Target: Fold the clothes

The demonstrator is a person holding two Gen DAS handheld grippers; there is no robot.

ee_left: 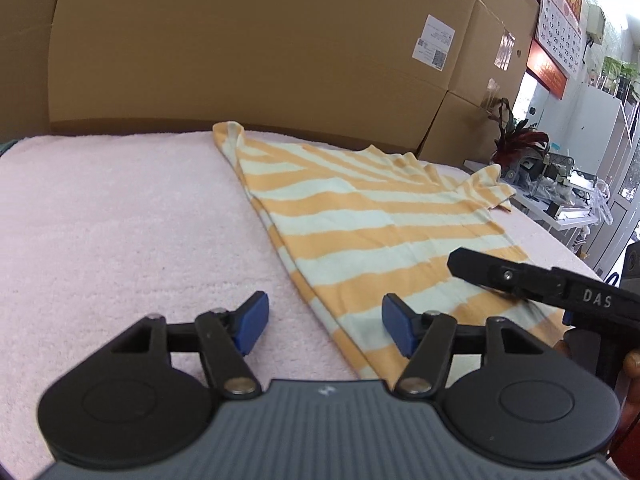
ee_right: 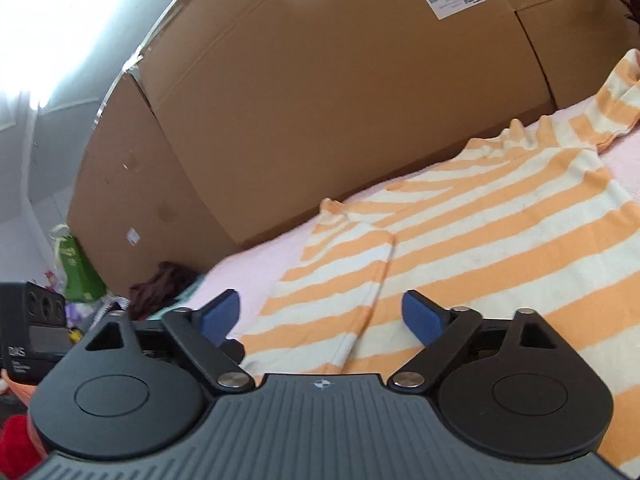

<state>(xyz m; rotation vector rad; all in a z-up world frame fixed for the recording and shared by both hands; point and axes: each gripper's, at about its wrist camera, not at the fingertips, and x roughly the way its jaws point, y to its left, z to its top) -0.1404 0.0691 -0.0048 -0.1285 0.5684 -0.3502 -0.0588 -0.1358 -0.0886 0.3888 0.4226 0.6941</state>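
Between our left tongs (ee_left: pixel 322 322), whose blue pads stand apart and press on nothing, we see the near edge of the striped shirt (ee_left: pixel 360 216) and the pink towel cover (ee_left: pixel 120 216) of the tabletop beneath. Our right tongs (ee_right: pixel 320 318) are parted as well, poised over the shirt's folded-in side, with a doubled edge of cloth running up between the pads but not pinched by them. From the left view, one black finger of the right tongs (ee_left: pixel 520 276) reaches in over the shirt's lower right part. The shirt, orange and pale cream in broad bands, lies spread flat on the pink towel cover, one sleeve (ee_left: pixel 490 188) sticking out toward the far right. Behind the tabletop stands a wall of large cardboard boxes (ee_left: pixel 260 48), one bearing a white label (ee_left: pixel 434 42). A calendar (ee_left: pixel 560 20) hangs further right.
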